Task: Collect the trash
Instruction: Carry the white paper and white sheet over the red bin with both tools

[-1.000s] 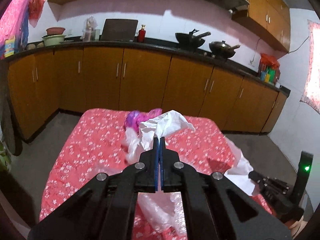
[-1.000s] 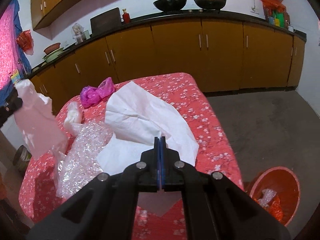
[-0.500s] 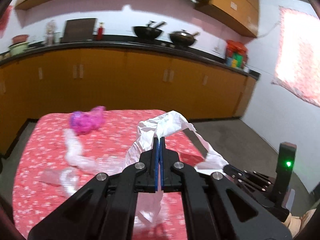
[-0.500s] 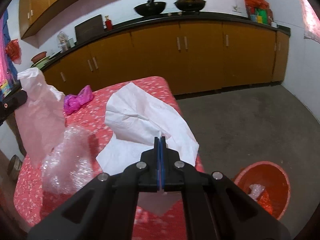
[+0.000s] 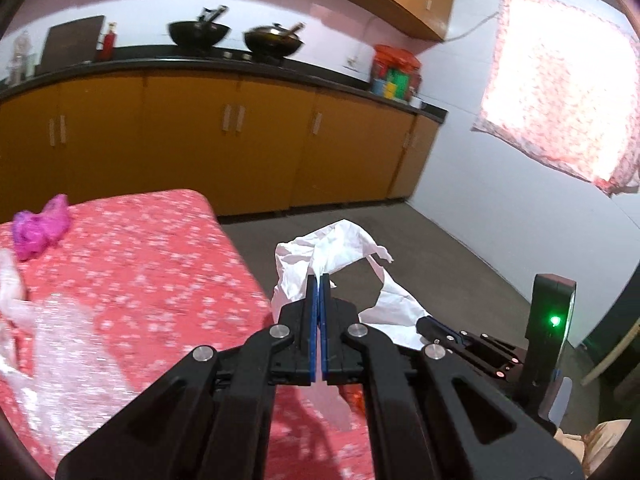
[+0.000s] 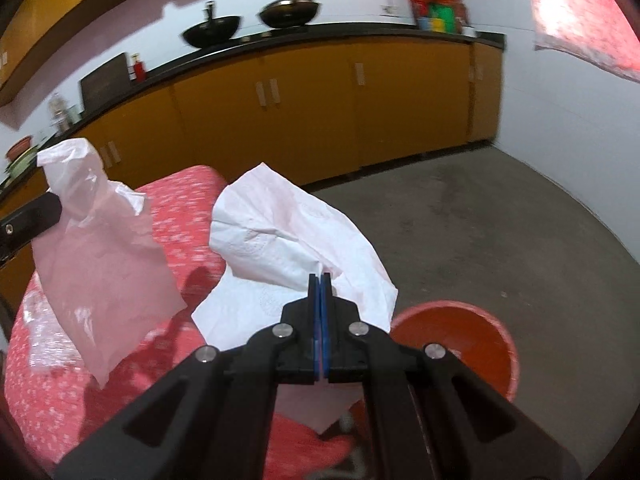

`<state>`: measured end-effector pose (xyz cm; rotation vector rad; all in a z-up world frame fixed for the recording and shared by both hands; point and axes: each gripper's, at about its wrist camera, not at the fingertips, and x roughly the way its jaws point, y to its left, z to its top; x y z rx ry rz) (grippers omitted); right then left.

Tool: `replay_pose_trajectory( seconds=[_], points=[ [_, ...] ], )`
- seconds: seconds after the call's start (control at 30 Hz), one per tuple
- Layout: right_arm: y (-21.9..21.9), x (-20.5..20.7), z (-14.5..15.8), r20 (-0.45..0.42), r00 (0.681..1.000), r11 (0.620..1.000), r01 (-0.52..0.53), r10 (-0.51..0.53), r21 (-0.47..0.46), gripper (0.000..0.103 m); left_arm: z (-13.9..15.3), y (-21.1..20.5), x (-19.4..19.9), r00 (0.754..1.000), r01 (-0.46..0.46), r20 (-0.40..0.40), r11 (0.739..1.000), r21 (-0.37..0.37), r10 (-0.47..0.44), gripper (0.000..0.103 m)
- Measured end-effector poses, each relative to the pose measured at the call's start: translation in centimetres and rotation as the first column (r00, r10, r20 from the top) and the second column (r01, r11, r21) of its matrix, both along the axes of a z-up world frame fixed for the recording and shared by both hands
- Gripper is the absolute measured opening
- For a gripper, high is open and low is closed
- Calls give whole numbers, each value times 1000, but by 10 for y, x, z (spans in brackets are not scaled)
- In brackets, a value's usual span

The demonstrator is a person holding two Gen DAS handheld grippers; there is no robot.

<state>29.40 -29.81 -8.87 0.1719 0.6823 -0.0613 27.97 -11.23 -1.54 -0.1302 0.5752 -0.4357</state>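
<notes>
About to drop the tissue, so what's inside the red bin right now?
Only part of the red bin shows, bare red wall. The right hand-held gripper and its white tissue cover the rest, so contents are hidden.

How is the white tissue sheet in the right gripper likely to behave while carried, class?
Probably floppy: the tissue sheet droops in folds around the shut right gripper. Likely very light, so it may flutter. Possibly tears easily, being thin.
</notes>
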Motion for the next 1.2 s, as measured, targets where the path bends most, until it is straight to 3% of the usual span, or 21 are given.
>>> replay_pose_trajectory(
  seconds=[0.63,1.2],
  points=[
    [-141,-35,-54,-68,950,950,299,-305,-93,3,-49,-141,6,976,216,-50,975,54,-213,1],
    [-176,-40,-104,-146,932,943,323,-333,-84,3,-112,-205,18,950,291,-165,945,147,-267,1]
  ],
)
